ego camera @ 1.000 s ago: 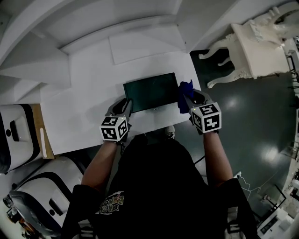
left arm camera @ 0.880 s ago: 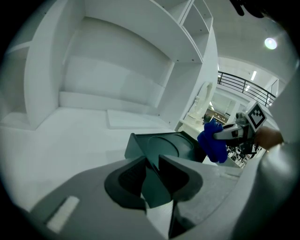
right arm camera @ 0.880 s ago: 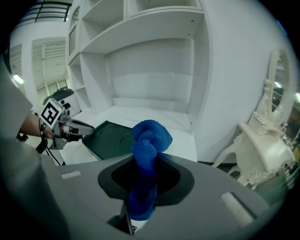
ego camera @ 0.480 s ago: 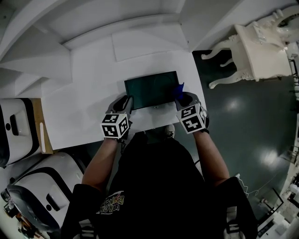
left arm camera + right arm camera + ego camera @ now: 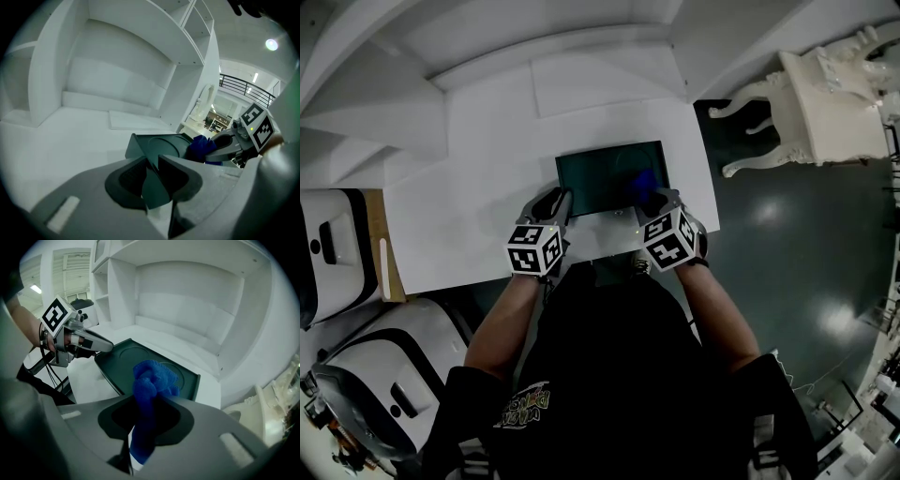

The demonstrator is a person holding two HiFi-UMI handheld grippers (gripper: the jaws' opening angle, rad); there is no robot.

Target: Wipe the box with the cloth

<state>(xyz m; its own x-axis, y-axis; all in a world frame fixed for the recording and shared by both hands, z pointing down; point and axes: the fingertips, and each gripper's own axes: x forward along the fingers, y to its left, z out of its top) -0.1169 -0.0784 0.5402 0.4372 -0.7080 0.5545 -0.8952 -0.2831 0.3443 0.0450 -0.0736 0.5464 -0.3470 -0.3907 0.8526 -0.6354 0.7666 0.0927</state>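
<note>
Two holds were set at this moment: your left gripper was clamped on the near-left corner of the box, its jaws pinching the thin dark rim, and your right gripper was clenched on the cloth. The blue wad bulged out past the jaw tips over the right end of the box's top, apparently touching it. The box looked stiff, shallow and light, probably thin moulded plastic, with a smooth top that carried a faint round emboss. Judging by that, it could skid or tip under a sideways stroke, so the corner rim was a sensible place to pin it. The cloth read as soft, fluffy and limp; gripping it by the bunch left enough loose pile ahead of the jaws to do the wiping, with no hard jaw meeting the top. The box lay on a smooth white table, close to its front edge, and a flat white panel lay behind the box. Behind that rose a white shelved alcove. To the right of the box, past the table's edge, the floor was dark and glossy, and carved white furniture stood well apart — nothing crowded your stroke.
</note>
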